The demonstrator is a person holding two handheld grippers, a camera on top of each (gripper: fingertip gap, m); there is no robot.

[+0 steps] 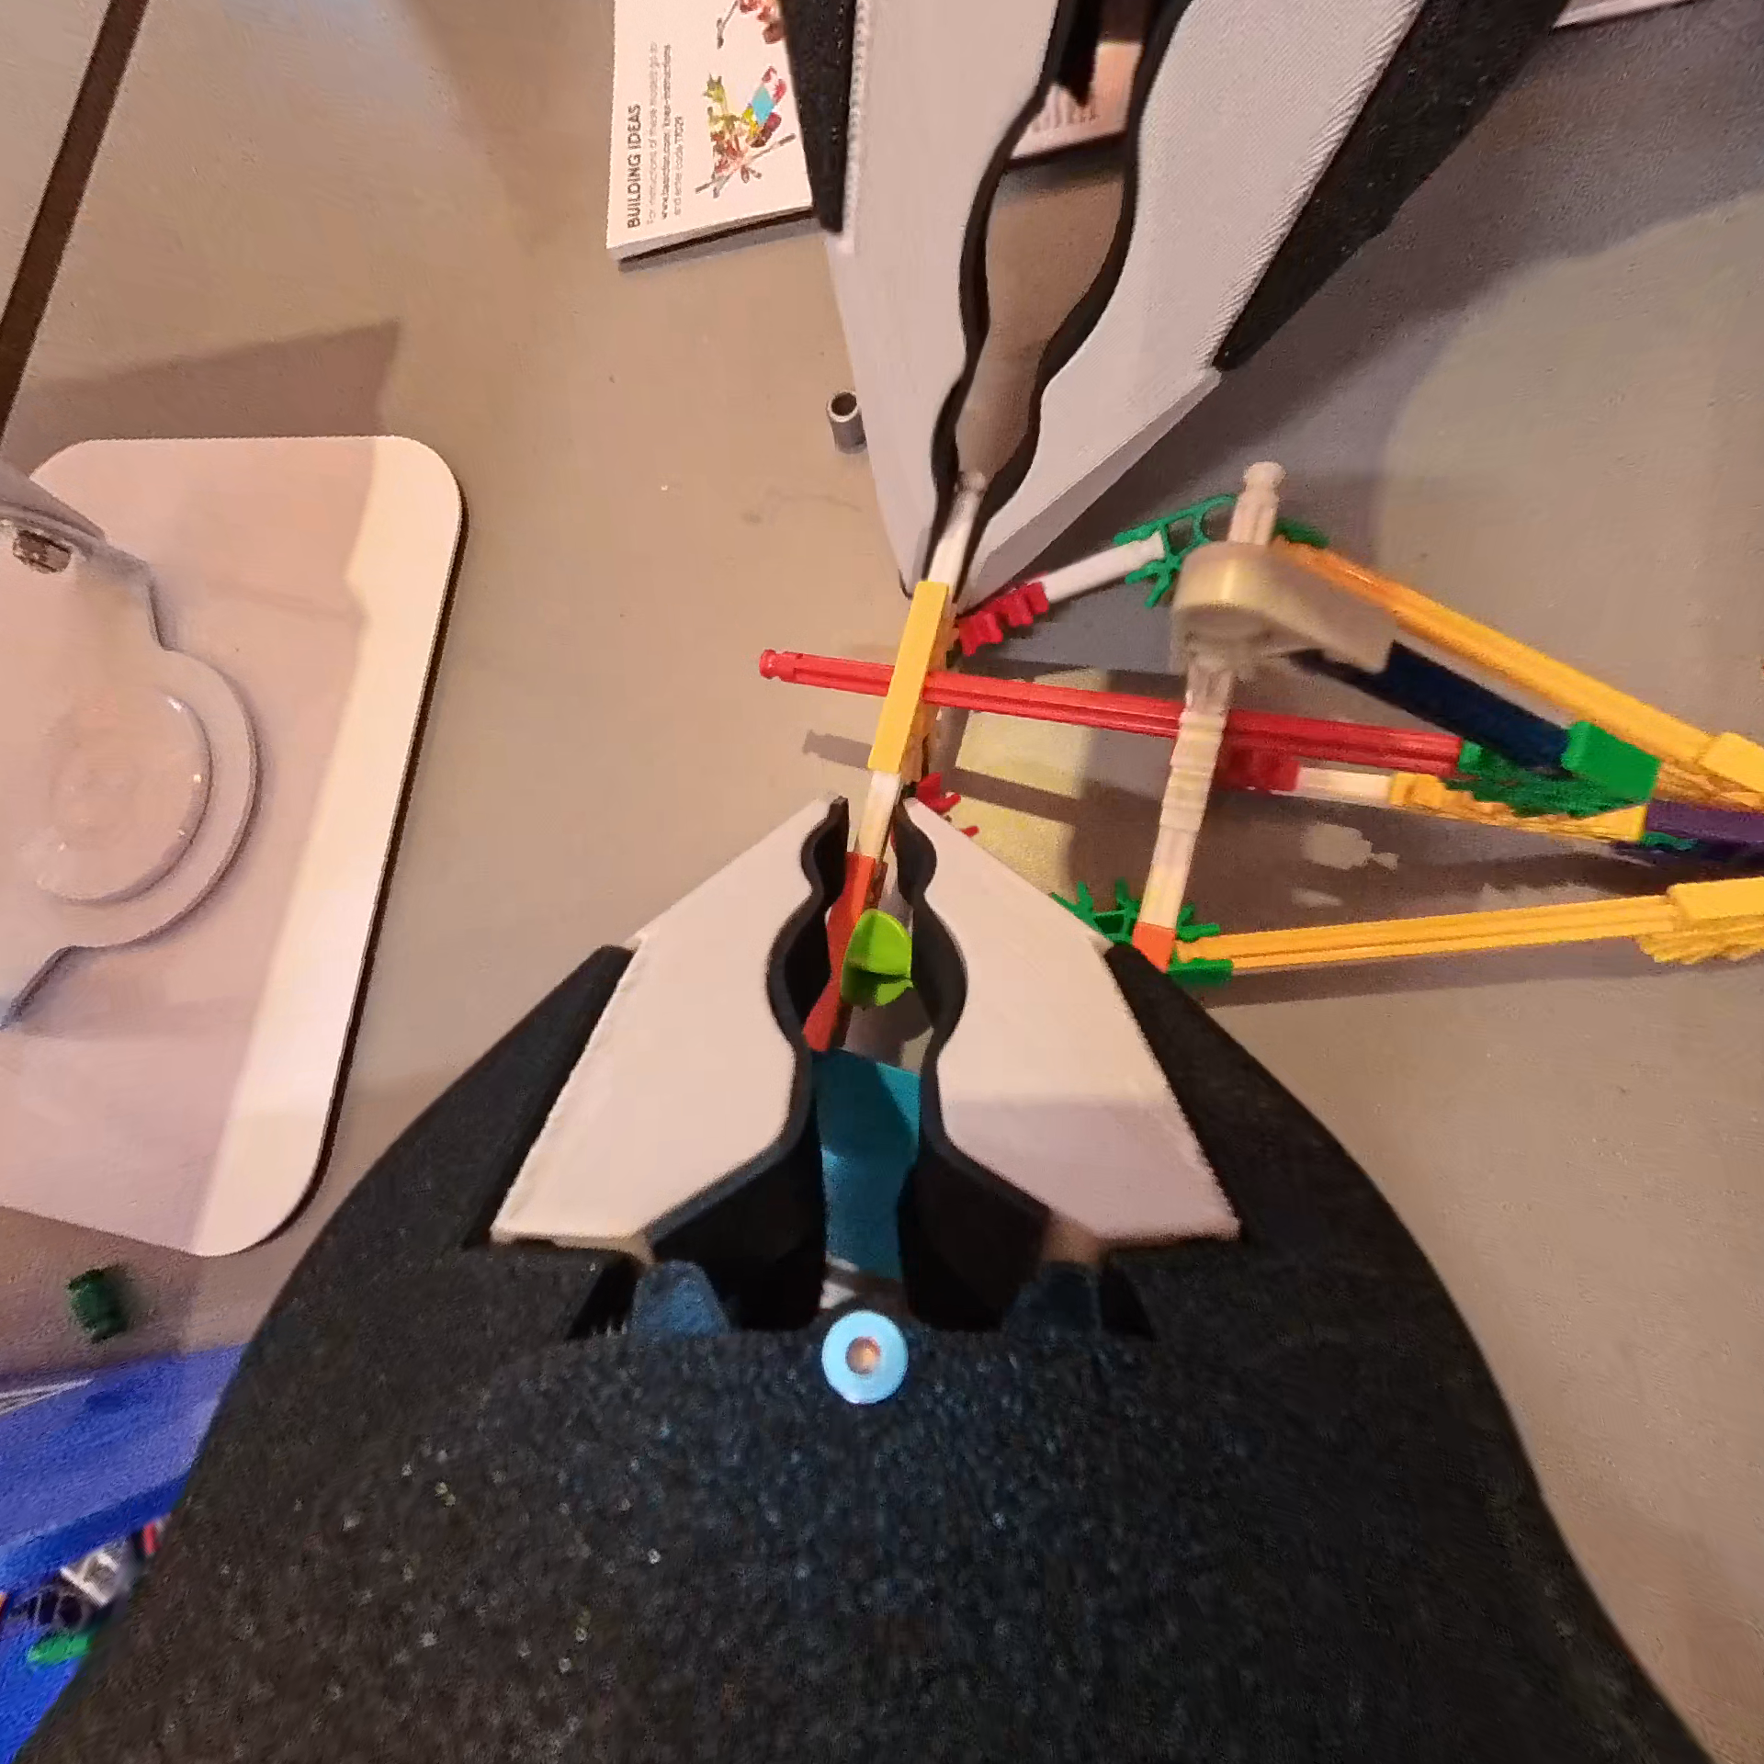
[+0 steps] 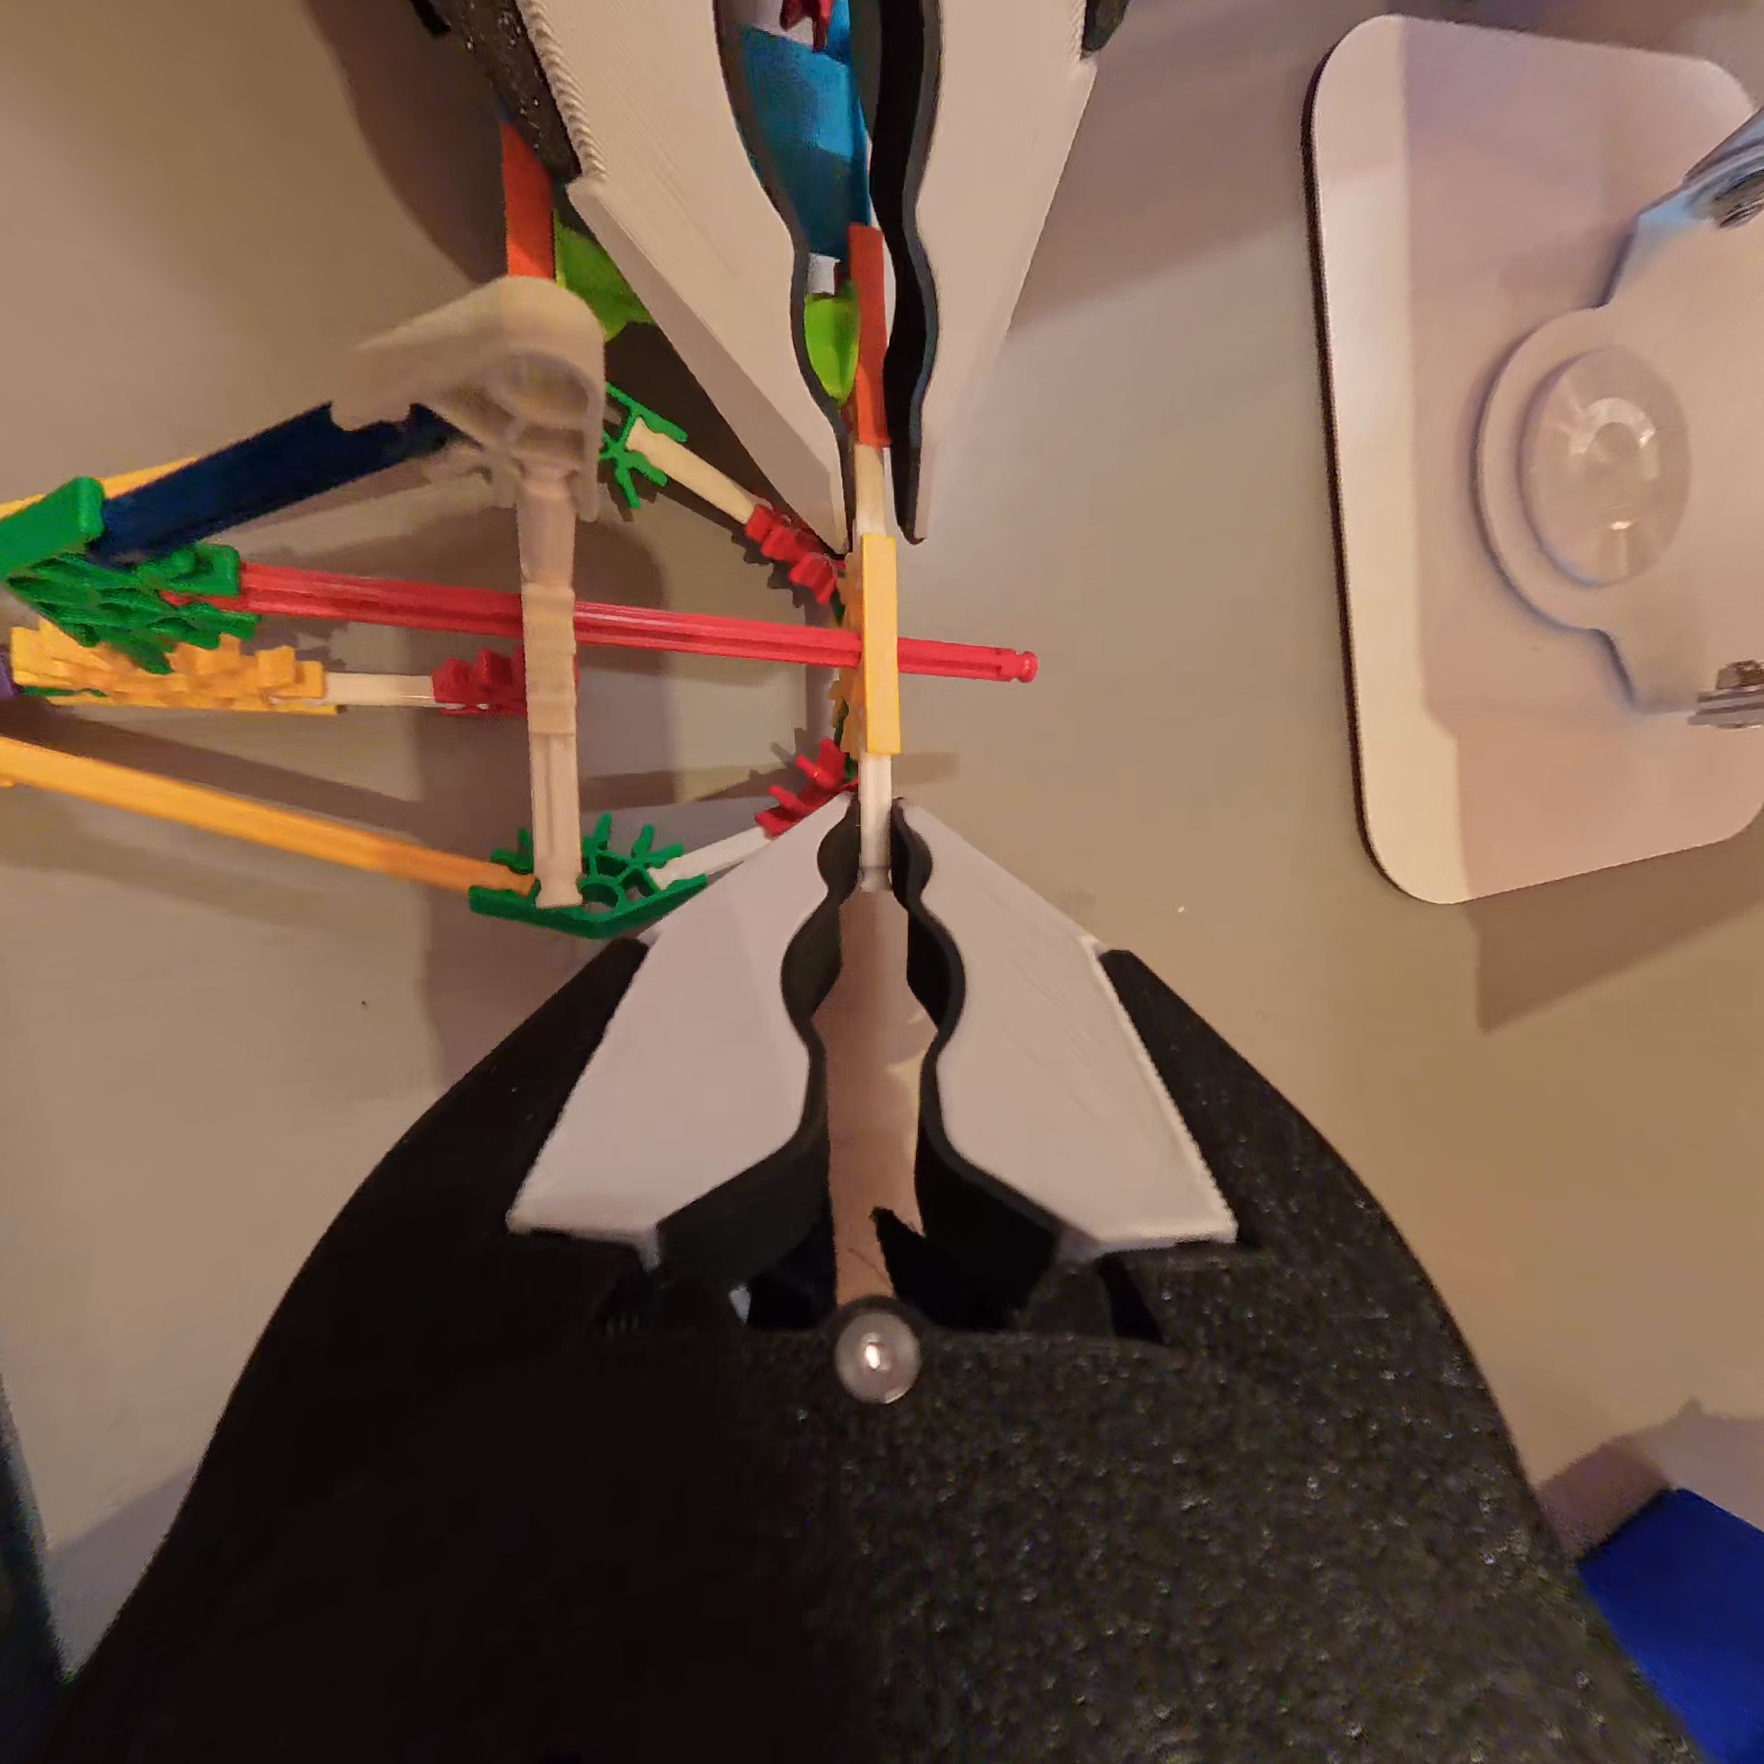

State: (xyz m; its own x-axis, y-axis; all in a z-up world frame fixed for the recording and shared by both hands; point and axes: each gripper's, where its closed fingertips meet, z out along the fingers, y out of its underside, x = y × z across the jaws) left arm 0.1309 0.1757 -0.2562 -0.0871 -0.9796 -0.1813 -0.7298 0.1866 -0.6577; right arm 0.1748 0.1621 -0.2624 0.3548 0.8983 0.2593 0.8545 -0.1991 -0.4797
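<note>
Here the left gripper (image 1: 873, 811) has its fingers pinched nearly closed on a white rod (image 1: 878, 811) with an orange end, on one side of the yellow connector (image 1: 912, 689). On the opposite side of that connector, the right gripper (image 2: 873, 840) pinches another white rod (image 2: 873, 830), fingers almost together. A red rod (image 1: 1098, 706) passes through the yellow connector, 1 end poking free. Beyond it spreads the rest of the toy frame (image 1: 1432, 764), with green, red and yellow pieces resting on the grey counter (image 1: 620, 668). Away from the connector lie a white pad (image 1: 334, 859), a booklet (image 1: 706, 143) and a small grey sleeve (image 1: 845, 420).
</note>
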